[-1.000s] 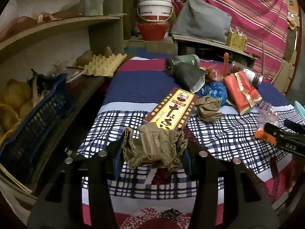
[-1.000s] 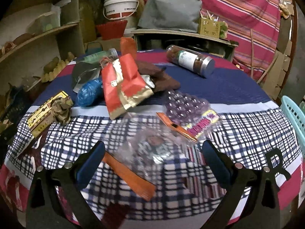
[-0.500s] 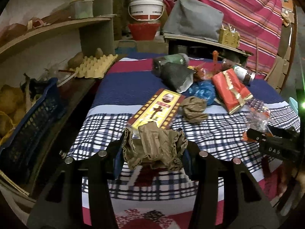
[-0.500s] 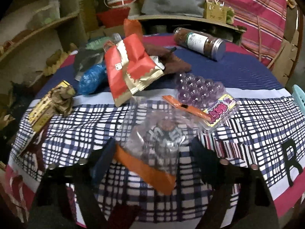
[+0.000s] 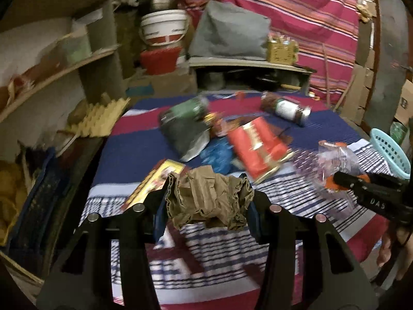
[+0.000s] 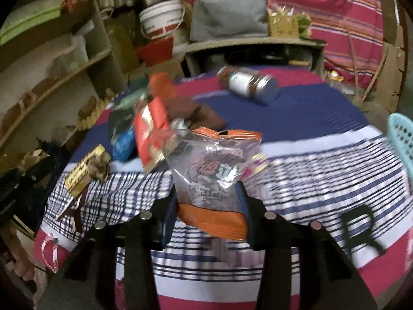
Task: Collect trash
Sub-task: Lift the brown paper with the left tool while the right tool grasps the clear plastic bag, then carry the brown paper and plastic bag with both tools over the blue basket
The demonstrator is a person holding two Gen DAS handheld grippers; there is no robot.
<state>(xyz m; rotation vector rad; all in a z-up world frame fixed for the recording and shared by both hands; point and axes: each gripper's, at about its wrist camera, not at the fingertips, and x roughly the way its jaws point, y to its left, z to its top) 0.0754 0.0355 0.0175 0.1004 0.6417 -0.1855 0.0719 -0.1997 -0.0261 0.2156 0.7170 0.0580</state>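
My left gripper (image 5: 206, 206) is shut on a crumpled brown paper wad (image 5: 209, 199) and holds it above the checked tablecloth (image 5: 289, 191). My right gripper (image 6: 209, 201) is shut on a clear plastic bag with orange edges (image 6: 214, 170), lifted off the table; it also shows in the left wrist view (image 5: 333, 165). On the table lie a red and gold packet (image 5: 258, 144), a blue wrapper (image 5: 216, 155), a grey pouch (image 5: 185, 134), a yellow box (image 6: 82, 170) with a second brown wad (image 6: 99, 166), a green jar (image 5: 188, 107) and a brown jar (image 6: 247, 84).
A turquoise basket (image 5: 389, 149) stands off the table's right side, seen also in the right wrist view (image 6: 402, 139). Wooden shelves (image 5: 59, 69) and an egg tray (image 5: 103, 116) are on the left. A white bucket (image 5: 165, 27) and grey bag (image 5: 229, 31) stand behind.
My right gripper closed on the clear orange-edged bag and lifted it off the table. My left gripper rose and turned right, still holding the brown wad.
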